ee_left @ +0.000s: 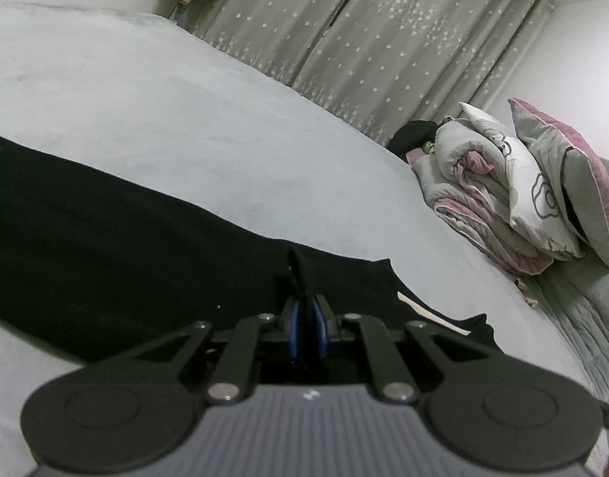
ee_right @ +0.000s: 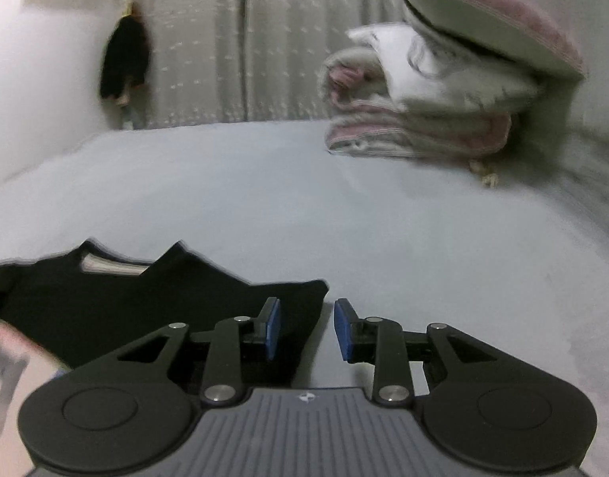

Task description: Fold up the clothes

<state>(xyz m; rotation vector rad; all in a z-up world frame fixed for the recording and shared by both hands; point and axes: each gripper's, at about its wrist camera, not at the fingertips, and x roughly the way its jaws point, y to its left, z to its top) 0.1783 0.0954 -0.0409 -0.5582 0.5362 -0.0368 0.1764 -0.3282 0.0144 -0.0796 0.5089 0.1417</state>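
Left claw [ee_left: 306,320] pinched tight on a raised fold of black garment [ee_left: 105,238], blue pads almost meeting on the cloth. Right claw [ee_right: 306,328] spread apart, gripping nothing, left pad over the garment's corner [ee_right: 153,302], right pad over bare sheet. Garment spread flat on the bed [ee_left: 185,119], neckline with pale inner label facing the headboard end. Pale grey sheet, smooth, covering one wide bed. Star-patterned grey curtains [ee_left: 344,39] along the far wall, two panels visible. One stack of bedding [ee_left: 483,198] near the head: rolled grey-and-pink quilt, with two pillows [ee_left: 574,183] leaning on it, one white with a printed outline, one grey edged in pink. One dark item of clothing hanging [ee_right: 123,63] by the curtain's edge in the corner. Right view blurred.
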